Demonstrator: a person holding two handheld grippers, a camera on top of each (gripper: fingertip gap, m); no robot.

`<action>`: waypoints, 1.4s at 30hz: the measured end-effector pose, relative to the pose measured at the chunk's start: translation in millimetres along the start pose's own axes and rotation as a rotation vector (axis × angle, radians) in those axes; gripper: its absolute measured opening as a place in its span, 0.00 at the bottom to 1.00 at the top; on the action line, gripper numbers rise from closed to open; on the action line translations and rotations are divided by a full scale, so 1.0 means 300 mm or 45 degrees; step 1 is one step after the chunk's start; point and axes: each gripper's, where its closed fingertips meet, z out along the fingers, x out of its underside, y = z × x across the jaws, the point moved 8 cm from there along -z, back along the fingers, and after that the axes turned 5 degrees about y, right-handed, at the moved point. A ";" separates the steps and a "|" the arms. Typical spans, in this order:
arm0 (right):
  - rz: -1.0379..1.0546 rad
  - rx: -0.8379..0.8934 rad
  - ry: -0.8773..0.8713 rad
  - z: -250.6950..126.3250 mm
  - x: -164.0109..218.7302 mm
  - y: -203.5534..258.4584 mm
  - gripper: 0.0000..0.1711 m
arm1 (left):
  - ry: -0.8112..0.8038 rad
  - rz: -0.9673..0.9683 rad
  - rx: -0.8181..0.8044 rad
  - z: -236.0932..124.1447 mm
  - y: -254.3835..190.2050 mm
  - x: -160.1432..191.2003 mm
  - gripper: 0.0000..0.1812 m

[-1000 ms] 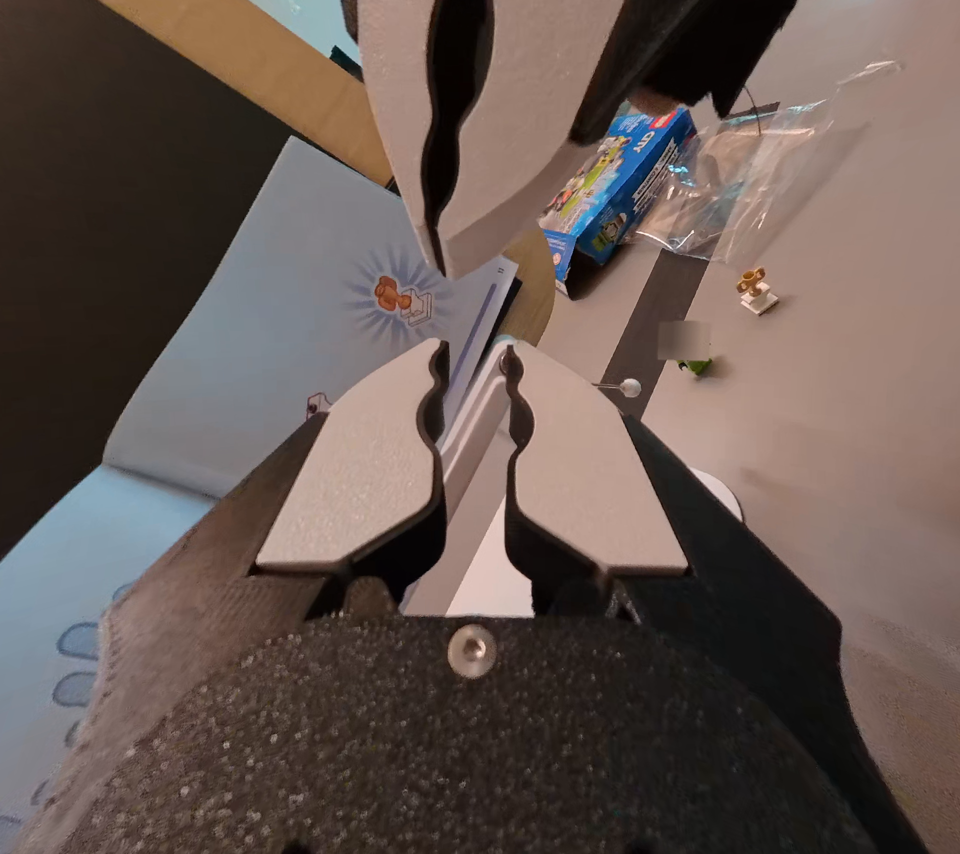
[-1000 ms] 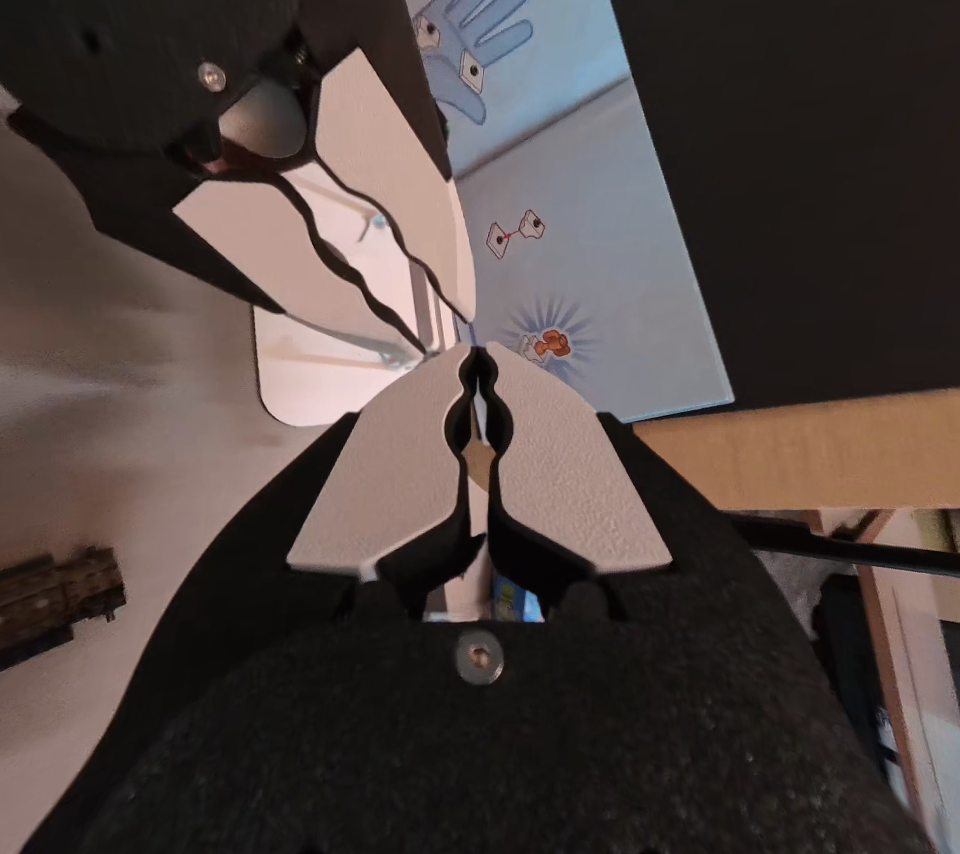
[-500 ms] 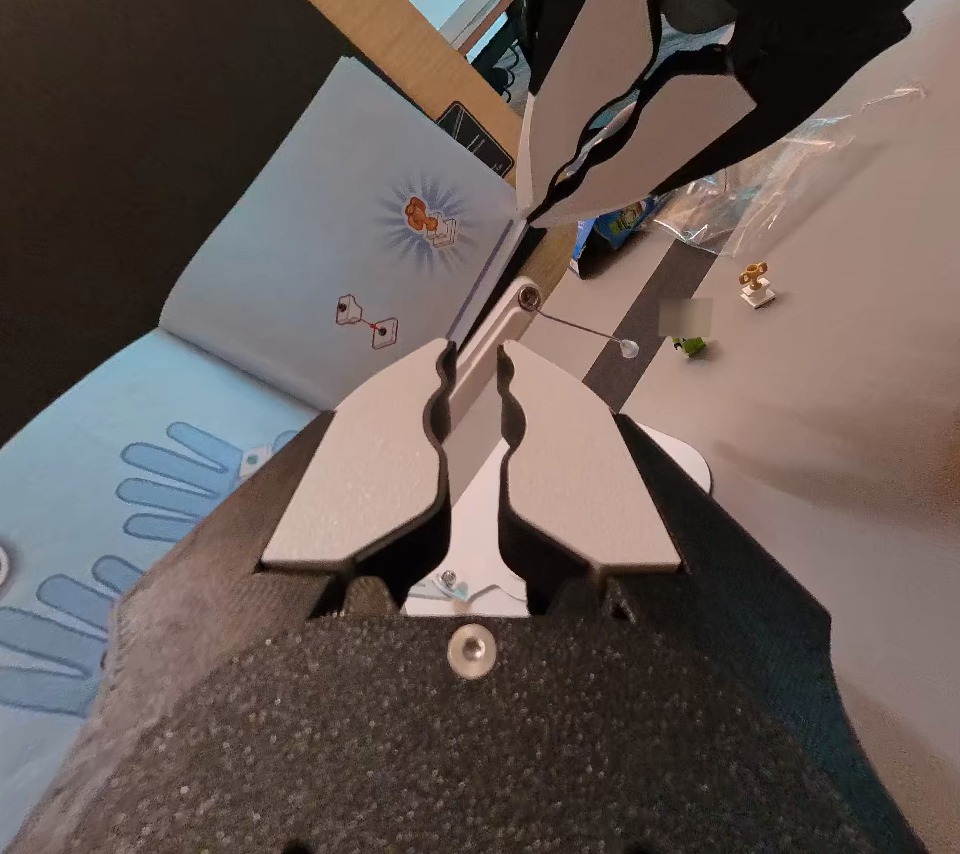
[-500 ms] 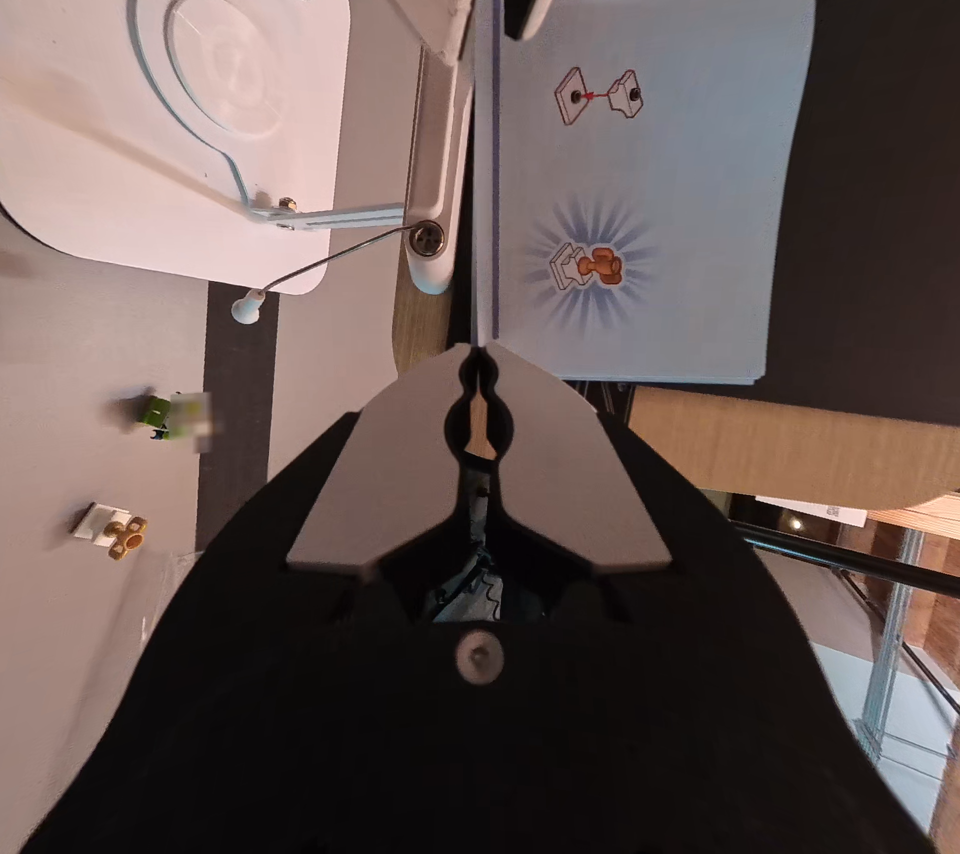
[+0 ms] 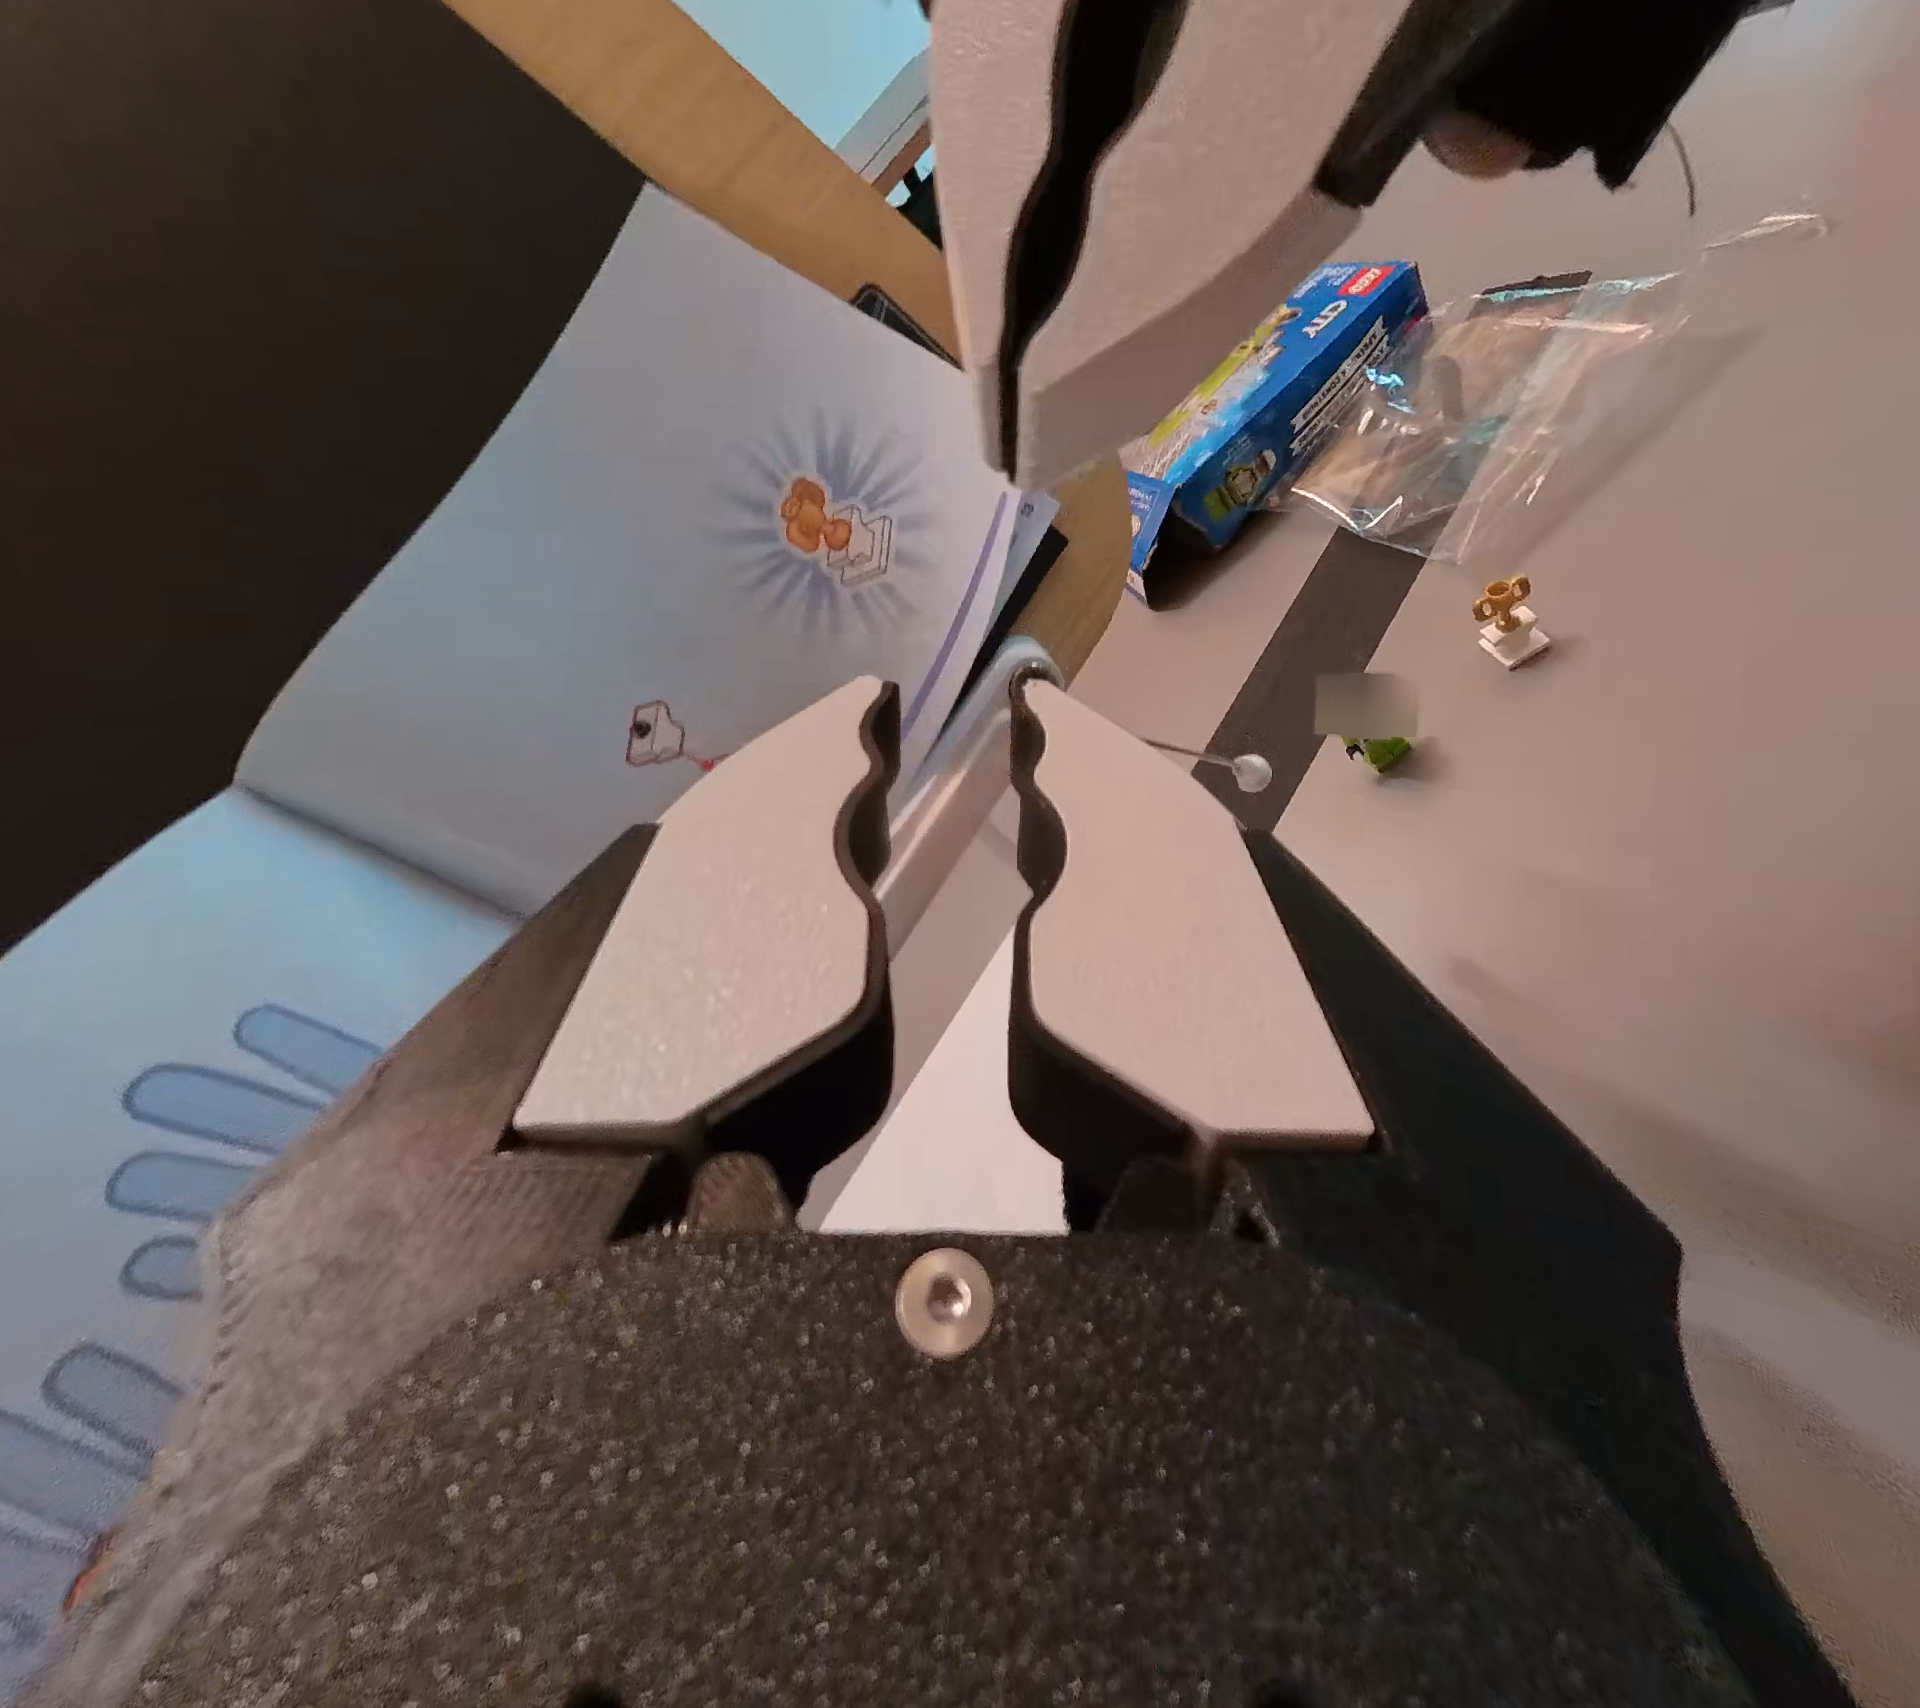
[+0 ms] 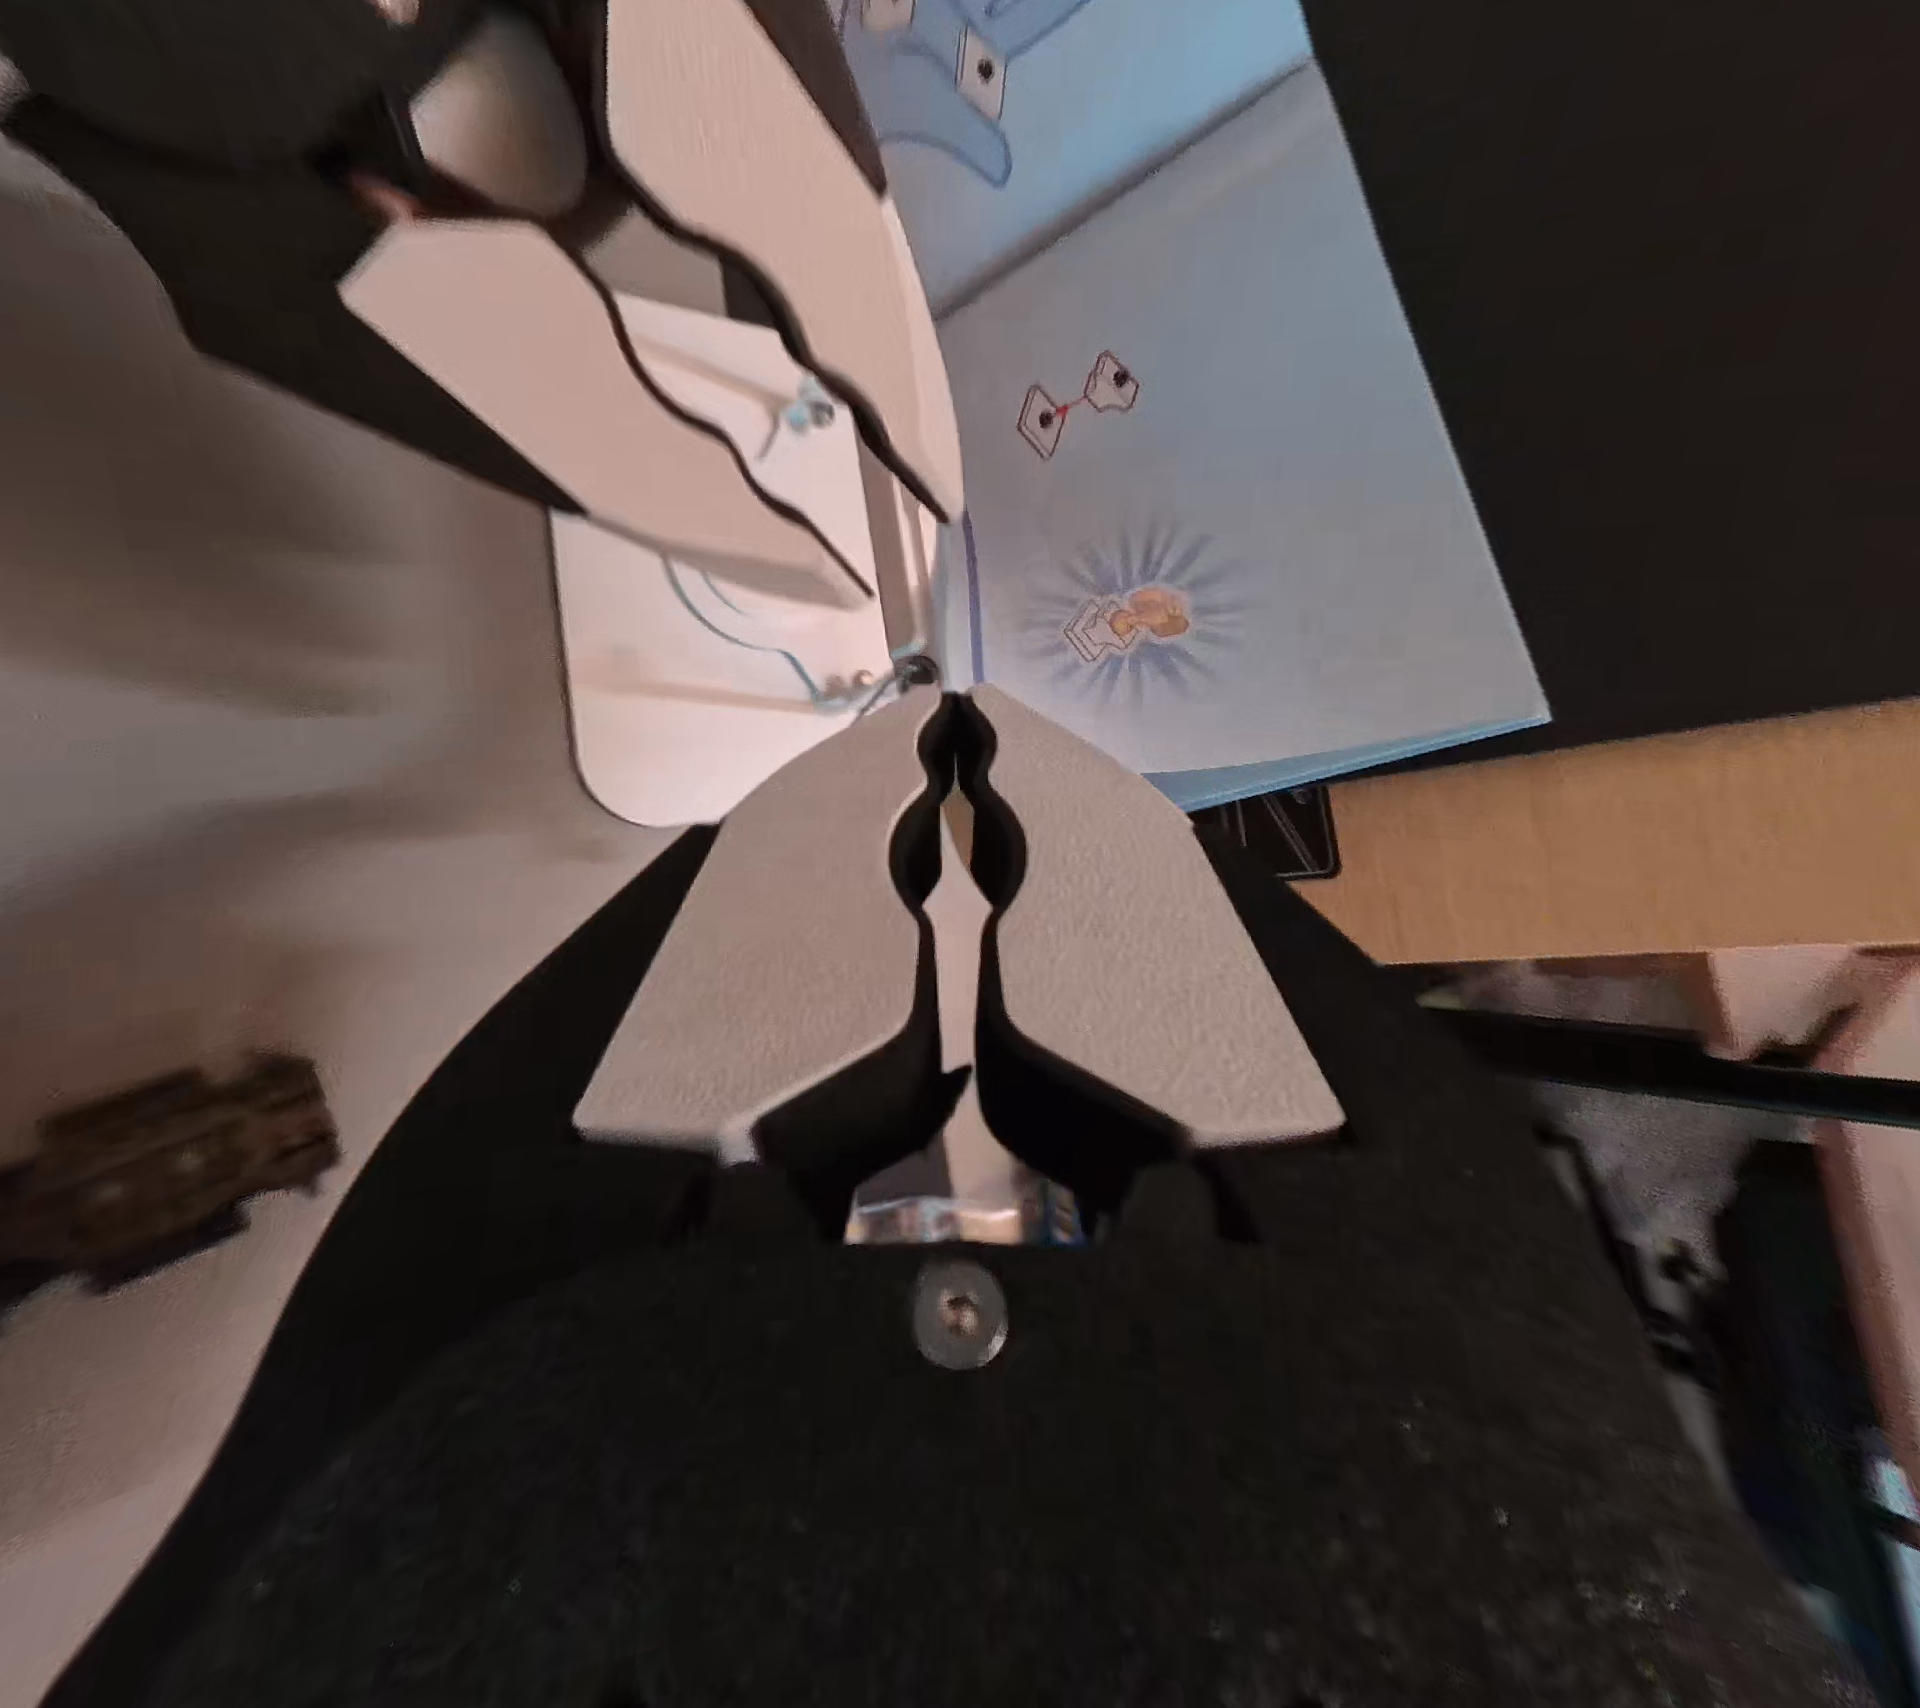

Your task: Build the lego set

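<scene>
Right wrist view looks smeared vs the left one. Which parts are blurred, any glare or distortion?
Right wrist view: motion blur on the left gripper, the brown lego piece and the booklet; its own fingers stay sharp.
Left wrist view: mostly crisp, lego box clear; glare on the plastic bag; wide-angle bending at the edges.

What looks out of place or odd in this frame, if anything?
Nothing is spilled or broken. One oddity: both grippers, left gripper and right gripper, crowd the edge of the instruction booklet with no brick in either, while the gold trophy piece sits untouched on the table.
</scene>
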 end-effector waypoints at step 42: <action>-0.071 0.168 0.125 0.091 0.096 0.004 0.00 | 0.011 -0.087 -0.073 -0.095 0.047 0.091 0.07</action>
